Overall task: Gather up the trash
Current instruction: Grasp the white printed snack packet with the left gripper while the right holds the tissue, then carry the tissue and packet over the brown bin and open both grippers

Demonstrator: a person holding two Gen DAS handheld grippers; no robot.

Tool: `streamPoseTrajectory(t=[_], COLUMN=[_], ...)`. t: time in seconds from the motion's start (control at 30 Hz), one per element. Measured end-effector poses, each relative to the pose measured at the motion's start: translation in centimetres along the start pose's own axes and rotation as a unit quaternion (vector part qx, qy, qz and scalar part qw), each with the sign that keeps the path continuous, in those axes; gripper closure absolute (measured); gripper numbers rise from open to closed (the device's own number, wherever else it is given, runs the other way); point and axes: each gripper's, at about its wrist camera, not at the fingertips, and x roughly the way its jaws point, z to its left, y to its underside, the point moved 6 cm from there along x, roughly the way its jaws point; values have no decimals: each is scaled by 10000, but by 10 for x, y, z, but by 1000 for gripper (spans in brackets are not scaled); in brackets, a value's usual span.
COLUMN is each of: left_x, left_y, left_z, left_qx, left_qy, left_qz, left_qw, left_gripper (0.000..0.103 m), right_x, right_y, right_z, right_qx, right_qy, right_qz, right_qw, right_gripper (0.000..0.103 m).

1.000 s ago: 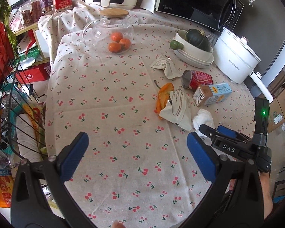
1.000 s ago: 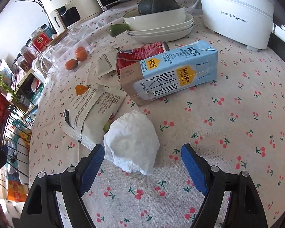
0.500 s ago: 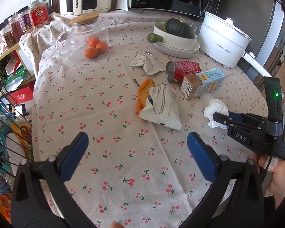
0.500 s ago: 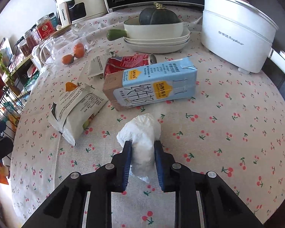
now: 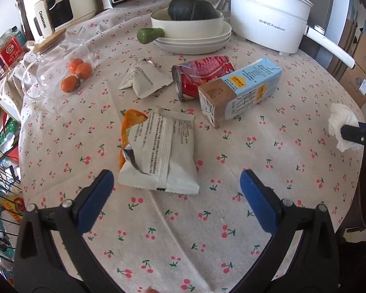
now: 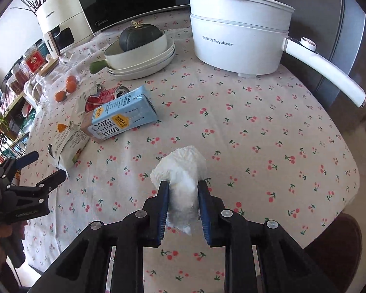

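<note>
Trash lies scattered across the middle of the table (image 5: 292, 151): a white wrapper (image 5: 158, 156) with orange peel (image 5: 129, 127) under its far side, a smaller wrapper (image 5: 143, 80), a dented can (image 5: 202, 75) and a milk carton (image 5: 241, 90) lying side by side and touching. One piece is already taken: the right gripper (image 6: 183, 210) is clamped on a crumpled tissue (image 6: 180, 171), which hangs clear of the cloth near the table's right edge, probably so that it can be carried off without dragging. The left gripper (image 5: 175, 195) has its fingers wide apart, just short of the white wrapper, lined up as though to straddle it next. No bin shows in either view.
</note>
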Motion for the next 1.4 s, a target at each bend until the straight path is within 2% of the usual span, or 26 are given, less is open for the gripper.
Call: streamPoseTrajectory(t=[0.13,0.3,0.43,0.5,0.53,0.6,0.67,0.83,1.13,1.4], left_x=[15,33,40,40,41,40,38,32,2,-19], left_y=[-7,-8,-9,-9,-9,-8,-7,1,8,16], left_z=[-4,-3,-1,2,4,5,3,-6,-11,-38], left_qx=[105,142,431,461,420,307,282,427,-219,-124], left_qy=[-232,-583,-929,-920,-895,-673,-491,-362,516,861], left_qz=[26,176,170,105,123,149,174,234,247,284], left_qw=[9997,9980,9946,9946,9950,9971,9982,9982,9981,9958], left_gripper=[0,0,0,0,1,12,29,32,33,34], right_x=[-7,-15,-18,-21,-22,-25,-27,-36,-62,-92], right_y=[3,5,9,12,13,16,18,28,41,51], right_z=[-11,-25,-35,-40,-42,-46,-50,-61,-77,-100], right_qx=[89,12,53,56,57,67,77,181,174,380], right_qy=[-44,126,150,185,200,236,289,312,311,284], right_qz=[70,56,117,139,146,149,142,152,53,-141], right_qw=[9999,9999,9998,9997,9997,9996,9995,9992,9994,9988], right_gripper=[78,78,78,78,78,78,78,78,78,78])
